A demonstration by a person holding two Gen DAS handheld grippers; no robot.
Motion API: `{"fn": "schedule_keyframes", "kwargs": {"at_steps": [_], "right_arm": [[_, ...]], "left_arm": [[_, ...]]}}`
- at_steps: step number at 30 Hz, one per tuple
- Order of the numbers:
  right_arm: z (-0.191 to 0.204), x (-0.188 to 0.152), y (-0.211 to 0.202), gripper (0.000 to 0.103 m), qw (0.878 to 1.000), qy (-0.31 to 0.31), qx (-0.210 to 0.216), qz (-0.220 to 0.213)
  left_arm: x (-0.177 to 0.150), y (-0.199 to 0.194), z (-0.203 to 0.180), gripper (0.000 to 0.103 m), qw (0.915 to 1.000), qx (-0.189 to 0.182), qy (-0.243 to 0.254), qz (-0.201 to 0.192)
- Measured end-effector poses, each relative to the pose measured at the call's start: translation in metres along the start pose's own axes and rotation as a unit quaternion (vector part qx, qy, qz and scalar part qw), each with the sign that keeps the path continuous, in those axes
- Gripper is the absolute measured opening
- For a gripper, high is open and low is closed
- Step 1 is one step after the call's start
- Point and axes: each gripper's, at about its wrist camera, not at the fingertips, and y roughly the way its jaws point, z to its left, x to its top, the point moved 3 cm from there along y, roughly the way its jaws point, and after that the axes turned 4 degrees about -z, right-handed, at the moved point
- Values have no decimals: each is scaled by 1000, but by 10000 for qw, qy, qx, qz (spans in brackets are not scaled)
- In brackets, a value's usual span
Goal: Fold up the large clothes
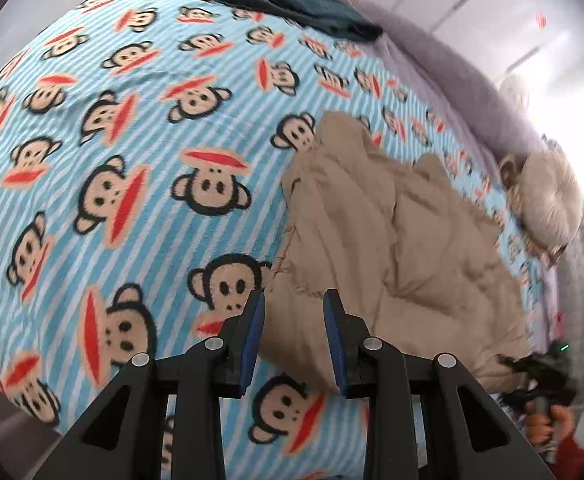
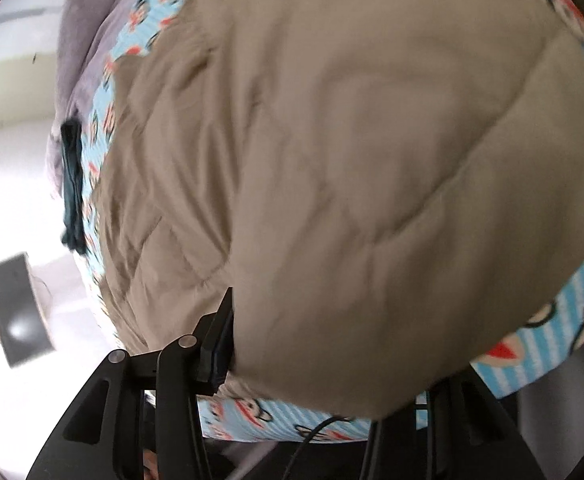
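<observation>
L gripper (image 1: pixel 294 312) jaws apart w/ a gap, nothing between, hovering over near edge of tan quilted jacket (image 1: pixel 392 240). R gripper (image 2: pixel 292 344): only one finger seen, other hidden under fabric, so can't tell if pinching. Jacket lies crumpled on monkey-print blanket (image 1: pixel 131 160), bed's right side. Prob light, puffy, soft, bit slippery; grab hem or seam edge, not the bulk. Farther: dark teal garment (image 1: pixel 292 4), plush cushion (image 1: pixel 548 196).

Bright daylight, blown out to white glare at the right edge of the left wrist view and the left side of the right wrist view. Heavy fisheye bending, dark corners. Motion blur throughout, strongest on the right wrist view; soft shadows only.
</observation>
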Motion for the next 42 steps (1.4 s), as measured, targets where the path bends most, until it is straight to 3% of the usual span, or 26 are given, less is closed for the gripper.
{"fn": "schedule_keyframes", "kwargs": {"at_steps": [4,8,15,19,24,25,26,27,28,35,42], "right_arm": [[9,-9,-9,50,9993,-292,-246,18],[14,-21,-20,51,9977,-527,-407,80],[52,-49,-33,52,9798,-1722,-1007,-130],[87,-55,-29,65,9659,-2296,-1129,-390],[118,-60,-12,77,9530,-2775,-1149,-391],[122,-62,-8,78,9519,-2818,-1146,-369],[128,-63,-1,78,9514,-2838,-1145,-347],[131,-64,4,79,9512,-2849,-1144,-329],[135,-65,7,79,9511,-2851,-1147,-311],[152,-70,24,93,9504,-2874,-1128,-382],[166,-73,32,93,9395,-3113,-1292,-617]], "left_arm": [[-9,39,2,32,9974,535,302,386],[-11,46,8,32,9972,512,222,502],[-7,45,5,32,9959,528,379,625],[-3,47,4,32,9952,528,442,691],[3,48,3,33,9947,484,514,749],[4,48,4,42,9946,489,514,761],[6,47,4,79,9944,551,516,735],[8,44,6,94,9947,621,525,629],[10,40,6,102,9950,677,554,477],[27,50,10,102,9946,462,711,593],[47,74,6,102,9928,44,778,909]]}}
